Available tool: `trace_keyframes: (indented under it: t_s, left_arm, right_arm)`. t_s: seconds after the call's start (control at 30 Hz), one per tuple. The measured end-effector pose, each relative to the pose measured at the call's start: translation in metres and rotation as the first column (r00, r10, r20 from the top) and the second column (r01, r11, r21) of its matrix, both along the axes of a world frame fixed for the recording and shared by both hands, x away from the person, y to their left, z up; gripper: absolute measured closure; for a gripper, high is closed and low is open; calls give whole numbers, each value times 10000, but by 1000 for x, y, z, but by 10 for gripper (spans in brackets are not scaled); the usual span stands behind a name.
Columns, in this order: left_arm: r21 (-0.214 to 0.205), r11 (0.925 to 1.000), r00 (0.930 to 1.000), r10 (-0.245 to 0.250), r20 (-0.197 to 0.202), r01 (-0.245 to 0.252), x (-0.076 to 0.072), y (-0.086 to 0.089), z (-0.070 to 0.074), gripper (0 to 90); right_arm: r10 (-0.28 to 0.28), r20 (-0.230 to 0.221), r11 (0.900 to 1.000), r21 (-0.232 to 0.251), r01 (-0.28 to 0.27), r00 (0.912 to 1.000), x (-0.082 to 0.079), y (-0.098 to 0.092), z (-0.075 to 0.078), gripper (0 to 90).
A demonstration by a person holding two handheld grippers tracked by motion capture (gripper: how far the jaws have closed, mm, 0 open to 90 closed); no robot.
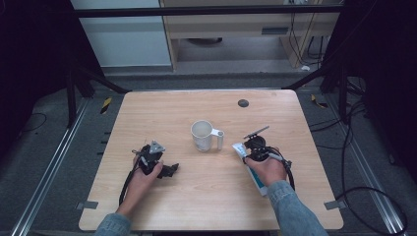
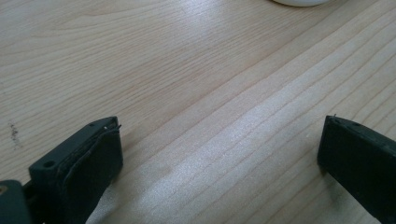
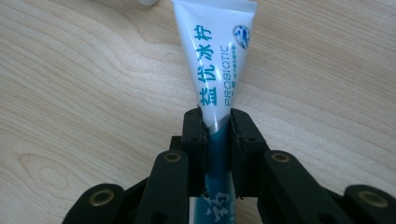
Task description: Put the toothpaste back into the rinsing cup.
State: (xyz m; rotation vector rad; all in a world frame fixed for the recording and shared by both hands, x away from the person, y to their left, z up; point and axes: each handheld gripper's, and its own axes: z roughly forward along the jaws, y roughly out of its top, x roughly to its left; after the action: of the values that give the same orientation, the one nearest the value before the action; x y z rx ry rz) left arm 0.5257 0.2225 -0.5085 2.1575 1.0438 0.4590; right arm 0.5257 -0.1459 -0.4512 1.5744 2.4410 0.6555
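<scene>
A white and teal toothpaste tube (image 3: 215, 51) lies flat on the wooden table (image 1: 196, 201), its crimped end pointing toward a white mug (image 1: 202, 135). My right gripper (image 3: 217, 116) is shut on the tube, both pads pressing its sides where the white print meets the teal part. In the high view the right gripper (image 1: 255, 147) sits over the tube (image 1: 239, 147) just right of the mug. My left gripper (image 1: 169, 169) rests low on the table at the left, jaws wide apart. The left gripper (image 2: 219, 135) has bare wood between its fingers.
The mug's handle points right, toward the tube. A small dark round disc (image 1: 243, 103) sits near the table's far edge. Metal rails and loose cables run along the floor beside the table. The mug's base (image 2: 299, 2) shows ahead of the left gripper.
</scene>
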Motion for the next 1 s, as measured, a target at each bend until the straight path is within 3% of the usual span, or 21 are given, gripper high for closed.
trace_keyframes:
  t_s: [0.57, 1.0]
  left_arm:
    - [9, 10000, 10000, -12, 6, 12, 0, 0, 0, 0]
    - [2, 10000, 10000, -10, 10, 10, 0, 0, 0, 0]
  right_arm:
    - [-127, 406, 9992, 386, 112, 9991, 1, -8, 23, 783]
    - [-147, 1202, 9964, 843, 45, 9926, 2, -5, 50, 784]
